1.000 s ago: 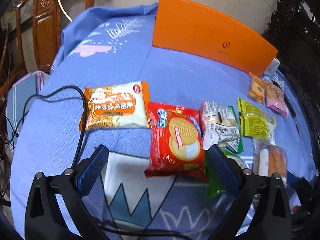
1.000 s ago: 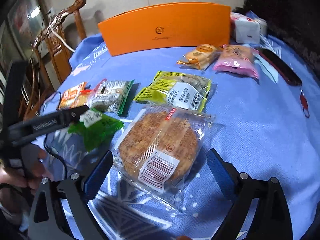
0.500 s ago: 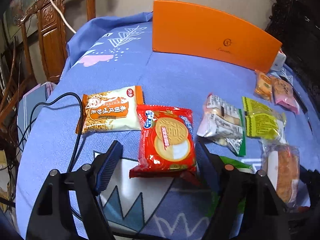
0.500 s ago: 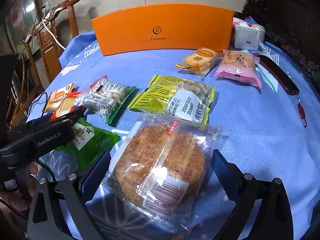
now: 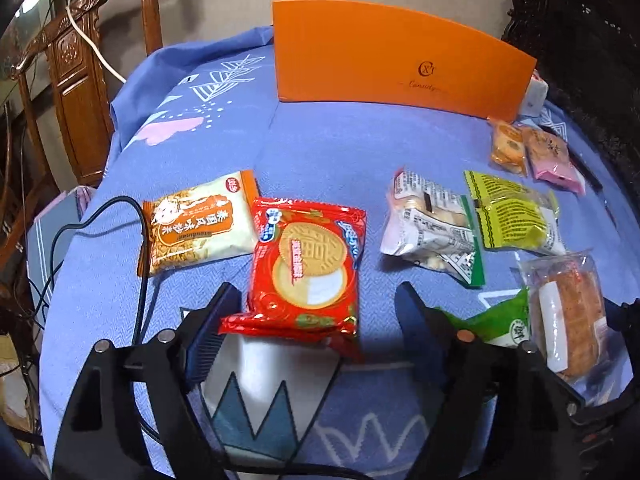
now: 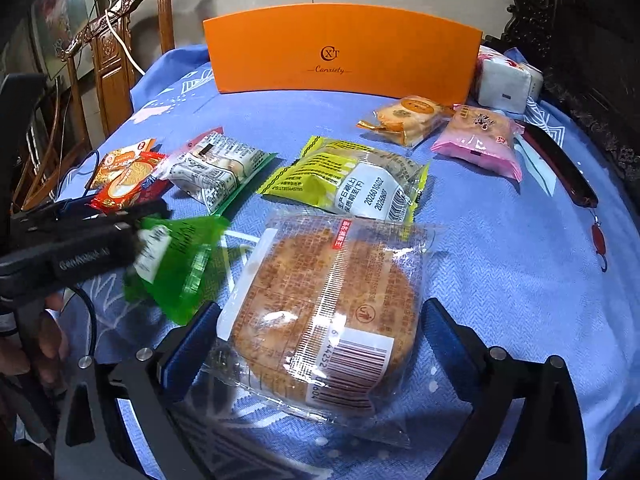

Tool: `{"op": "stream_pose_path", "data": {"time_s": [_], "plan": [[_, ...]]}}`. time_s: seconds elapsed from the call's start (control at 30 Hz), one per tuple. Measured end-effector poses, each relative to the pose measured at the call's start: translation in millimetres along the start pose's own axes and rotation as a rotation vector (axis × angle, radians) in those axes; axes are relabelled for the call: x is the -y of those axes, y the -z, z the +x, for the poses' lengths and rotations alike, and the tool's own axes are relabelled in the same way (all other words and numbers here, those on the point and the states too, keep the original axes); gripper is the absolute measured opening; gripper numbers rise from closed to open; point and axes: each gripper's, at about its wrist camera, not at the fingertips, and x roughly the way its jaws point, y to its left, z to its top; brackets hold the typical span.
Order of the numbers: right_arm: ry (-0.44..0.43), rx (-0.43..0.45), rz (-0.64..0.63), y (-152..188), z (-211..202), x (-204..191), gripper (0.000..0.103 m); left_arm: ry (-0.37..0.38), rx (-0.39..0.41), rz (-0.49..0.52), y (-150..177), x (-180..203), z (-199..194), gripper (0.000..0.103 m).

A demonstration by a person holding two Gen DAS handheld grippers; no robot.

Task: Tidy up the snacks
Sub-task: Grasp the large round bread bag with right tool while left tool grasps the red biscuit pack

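A: Left wrist view first. What can be read there?

B: "Canxiety" under a round CXT mark on the upright orange cardboard box (image 5: 400, 68) at the far side of the blue patterned tablecloth (image 5: 332, 148). The other packets carry Chinese print that I cannot make out.

A: And the left gripper (image 5: 316, 316)?

B: Its jaws stand wide apart, low over the cloth. The red biscuit packet with a round cracker picture (image 5: 306, 268) lies between them, its near crimped edge just beside the left finger. An orange-and-white snack packet (image 5: 196, 224) touches the red one's far left corner. To the right lie a silver-and-green printed packet (image 5: 434, 228), a yellow-green packet (image 5: 516, 212) and a green foil packet (image 5: 504, 320) beside the right finger.

A: Right wrist view?

B: The same box (image 6: 344, 50) reads "CXT Canxiety". The yellow-green packet (image 6: 348, 180) bears a white label dated 20260102. The clear-wrapped round brown cake (image 6: 324, 312) shows a barcode sticker.

A: Where is that cake relative to the right gripper (image 6: 320, 340)?

B: Between its fingers, which are spread wide with nothing clamped; the wrapper lies on the cloth and touches the left finger. Beyond sit a small orange pastry packet (image 6: 404, 118) and a pink packet (image 6: 480, 140), just beside each other. The left gripper (image 6: 76, 240) shows side-on at the left edge, next to the green foil packet (image 6: 176, 264).
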Motion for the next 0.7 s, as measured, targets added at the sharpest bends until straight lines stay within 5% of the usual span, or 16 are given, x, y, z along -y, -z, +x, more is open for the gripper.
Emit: {"op": "stream_pose_path", "data": {"time_s": [0.1, 0.2, 0.43, 0.53, 0.7], "plan": [[0.002, -0.002, -0.003, 0, 0, 0, 0.100, 0.007, 0.001, -0.002, 0, 0, 0, 0.080], [0.002, -0.002, -0.005, 1, 0, 0, 0.100, 0.040, -0.015, 0.045, -1, 3, 4, 0.093], [0.001, 0.000, -0.004, 1, -1, 0, 0.100, 0.043, -0.018, 0.041, -2, 3, 6, 0.095], [0.001, 0.000, -0.005, 1, -1, 0, 0.100, 0.021, -0.006, 0.026, -1, -1, 3, 0.084], [0.002, -0.001, -0.006, 1, -1, -1, 0.100, 0.017, 0.011, 0.003, -1, -13, -4, 0.050]]}}
